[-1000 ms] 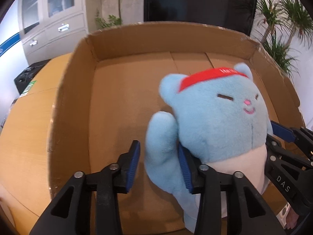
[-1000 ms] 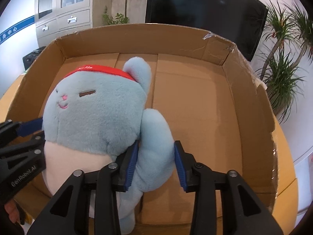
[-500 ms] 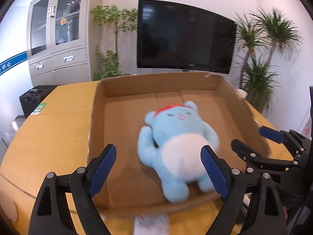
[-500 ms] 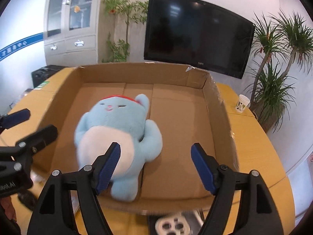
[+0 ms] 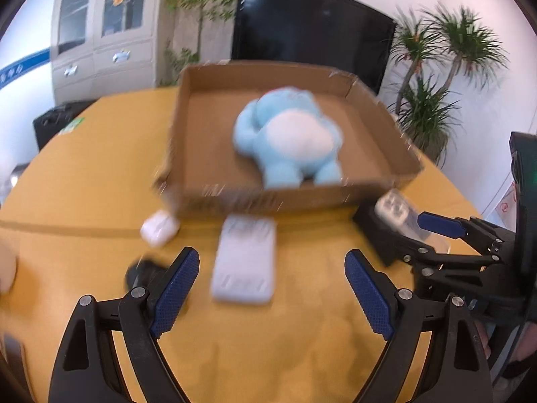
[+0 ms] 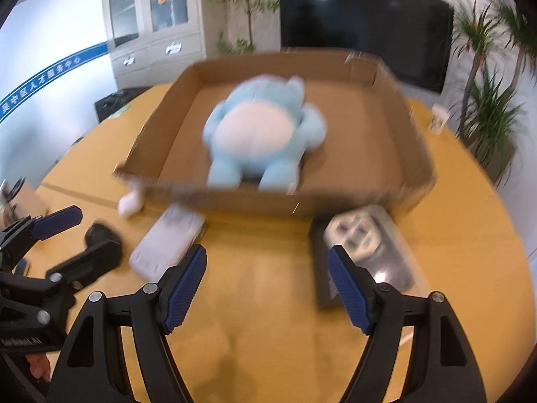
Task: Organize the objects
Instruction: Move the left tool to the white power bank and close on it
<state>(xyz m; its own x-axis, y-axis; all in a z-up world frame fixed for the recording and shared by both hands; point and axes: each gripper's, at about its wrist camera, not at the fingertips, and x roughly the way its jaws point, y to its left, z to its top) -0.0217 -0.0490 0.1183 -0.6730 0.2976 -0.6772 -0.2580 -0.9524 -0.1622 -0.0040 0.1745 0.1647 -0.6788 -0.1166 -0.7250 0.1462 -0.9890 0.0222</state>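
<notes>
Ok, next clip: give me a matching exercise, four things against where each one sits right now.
Things:
1. blue plush toy
2. flat white case
3. small white earbud case
4. paper cup

Places:
A. on the table, right of the cardboard box
B. by the box's front left corner
C. lying inside the box
D. on the table, ahead of the open left gripper

Pairs: 1-C, 2-D, 3-B, 4-A

The yellow-orange table (image 5: 84, 174) carries a shallow cardboard box (image 5: 369, 198). Directly in front of the box lie a white flat case (image 5: 243, 262), a small white rounded object (image 5: 158, 230), a dark object (image 6: 100, 235) (blurred, possibly a mouse) and a black clear-lidded package (image 6: 365, 252). A paper cup (image 6: 438, 119) stands near the far right edge.
</notes>
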